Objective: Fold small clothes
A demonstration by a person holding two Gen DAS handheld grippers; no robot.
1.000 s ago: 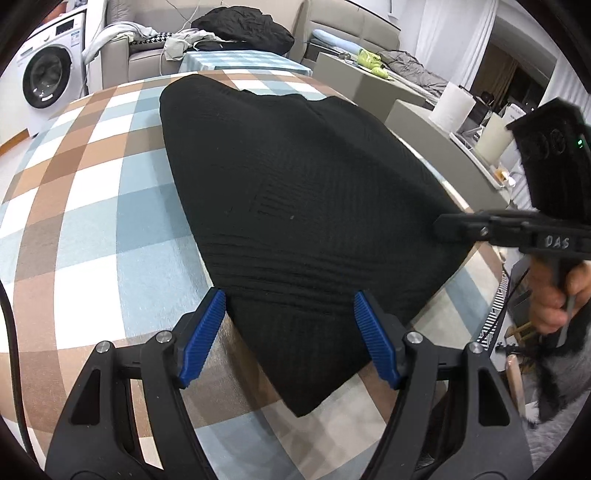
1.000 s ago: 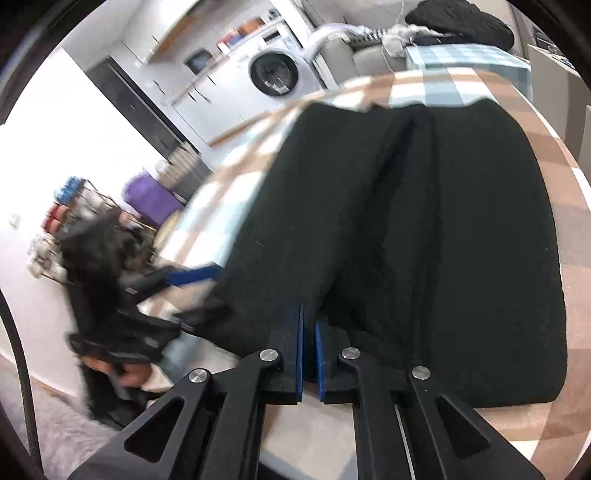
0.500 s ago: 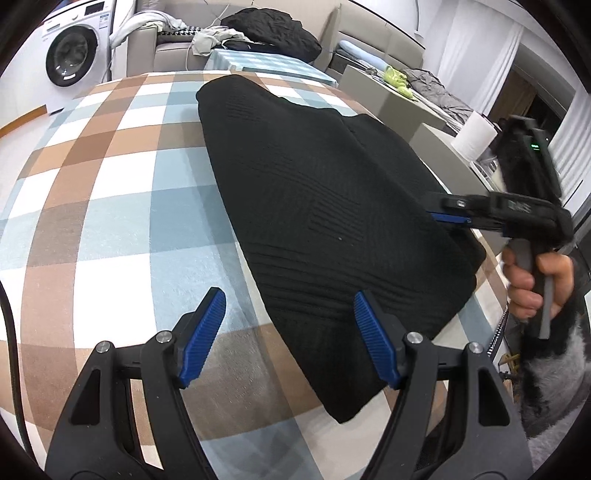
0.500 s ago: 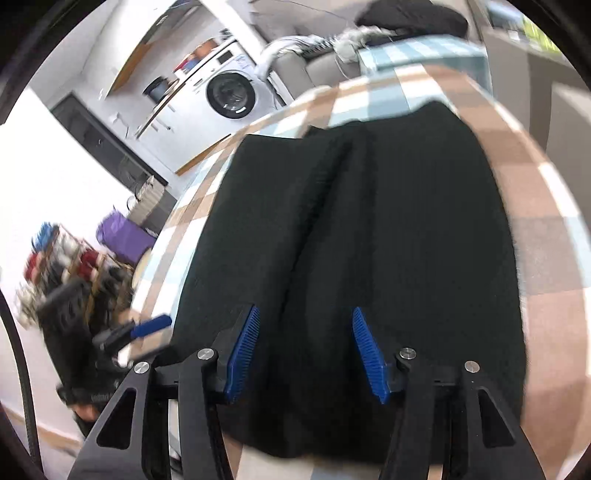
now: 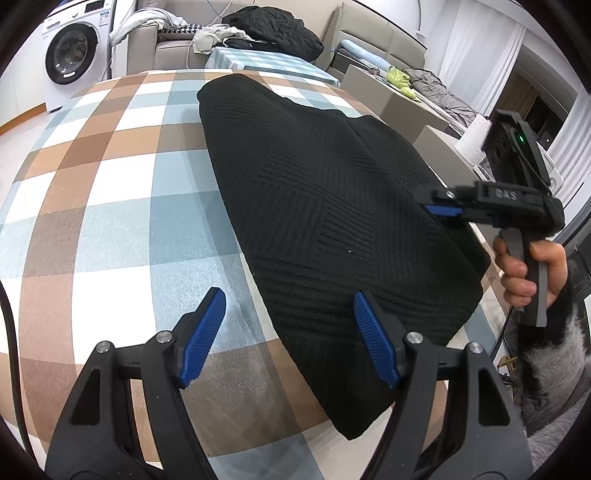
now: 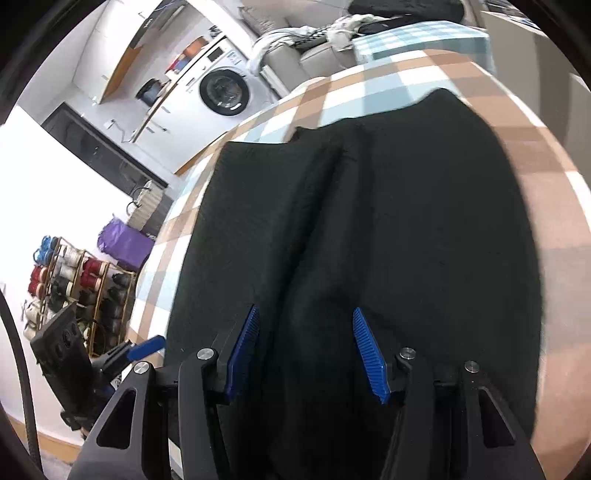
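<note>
A black knit garment lies folded on the checked tablecloth. My left gripper is open and empty, above the cloth's near edge, its right pad over the garment. My right gripper is open and empty, hovering just over the garment. It also shows in the left wrist view at the garment's right side, held by a hand. The left gripper shows in the right wrist view at the lower left.
A washing machine stands at the back left. A sofa with piled clothes is behind the table. A paper roll stands on the right. A shoe rack stands on the floor at the left.
My right gripper has opened, let go of the garment and lifted above it. My left gripper has drawn back and to the left, staying open. The garment lies still.
</note>
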